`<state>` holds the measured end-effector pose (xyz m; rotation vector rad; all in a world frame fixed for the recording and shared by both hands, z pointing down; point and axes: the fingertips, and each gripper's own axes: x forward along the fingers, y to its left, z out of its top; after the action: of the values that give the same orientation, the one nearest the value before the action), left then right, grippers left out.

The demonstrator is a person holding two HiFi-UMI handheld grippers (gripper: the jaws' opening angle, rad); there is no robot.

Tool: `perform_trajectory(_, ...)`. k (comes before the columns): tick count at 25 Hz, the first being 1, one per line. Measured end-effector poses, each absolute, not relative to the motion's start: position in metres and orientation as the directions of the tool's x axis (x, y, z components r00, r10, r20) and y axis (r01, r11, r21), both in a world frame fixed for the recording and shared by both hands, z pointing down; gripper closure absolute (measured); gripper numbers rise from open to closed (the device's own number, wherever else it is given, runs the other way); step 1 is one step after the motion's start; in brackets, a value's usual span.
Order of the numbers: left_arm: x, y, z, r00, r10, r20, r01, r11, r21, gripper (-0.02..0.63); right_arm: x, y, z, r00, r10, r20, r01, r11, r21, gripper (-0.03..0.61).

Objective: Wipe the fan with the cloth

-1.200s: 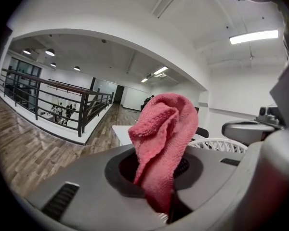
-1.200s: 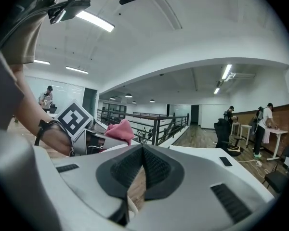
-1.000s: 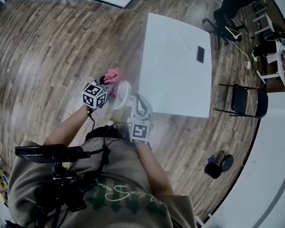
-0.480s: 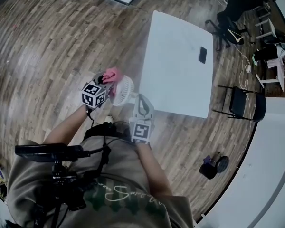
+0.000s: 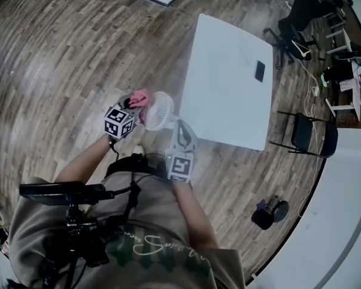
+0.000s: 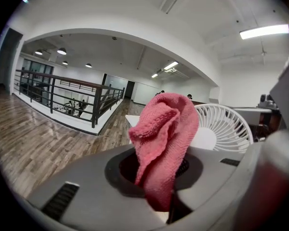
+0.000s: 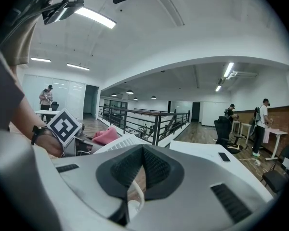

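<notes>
A small white fan [image 5: 158, 110] hangs in the air beside the table's near edge, over the wooden floor. My left gripper [image 5: 134, 105] is shut on a pink cloth [image 5: 139, 97], and the cloth lies against the fan's left rim. In the left gripper view the cloth [image 6: 164, 141] bulges out of the gripper [image 6: 156, 172], with the fan's grille [image 6: 227, 127] right behind it. My right gripper [image 5: 182, 129] is shut on a thin white part of the fan [image 7: 135, 195], which shows between the jaws of that gripper [image 7: 139, 177]. The grille [image 7: 116, 144] and the cloth [image 7: 106, 135] lie to its left.
A white table [image 5: 225, 95] stands just beyond the fan, with a black phone [image 5: 259, 71] on it. A black chair [image 5: 313, 132] stands to its right and dark items [image 5: 268, 212] sit on the floor. People [image 7: 263, 124] stand at desks far right; a railing [image 6: 62, 97] runs at the left.
The left gripper with the cloth has slid from the fan's top edge down to its left rim. The fan now faces the camera more. The right gripper keeps its hold.
</notes>
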<state>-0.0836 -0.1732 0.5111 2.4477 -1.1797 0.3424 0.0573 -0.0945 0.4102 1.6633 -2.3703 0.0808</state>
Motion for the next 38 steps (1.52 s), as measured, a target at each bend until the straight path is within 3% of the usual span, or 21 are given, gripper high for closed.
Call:
perform_trajectory(7,-0.087,-0.152,0.512,0.612,-0.687,0.392,-0.786,-0.585,0.202,0.514,0.038,-0.088,0.409,-0.368,-0.903,0.222,-0.913,0.395,0.096,0.552)
perform_trajectory(38,-0.059,-0.090,0.464,0.560,-0.771,0.303,-0.800,-0.408,0.439,0.514,0.037,-0.071,0.407,-0.546,-0.807,0.226,-0.830,0.558,-0.010,0.552)
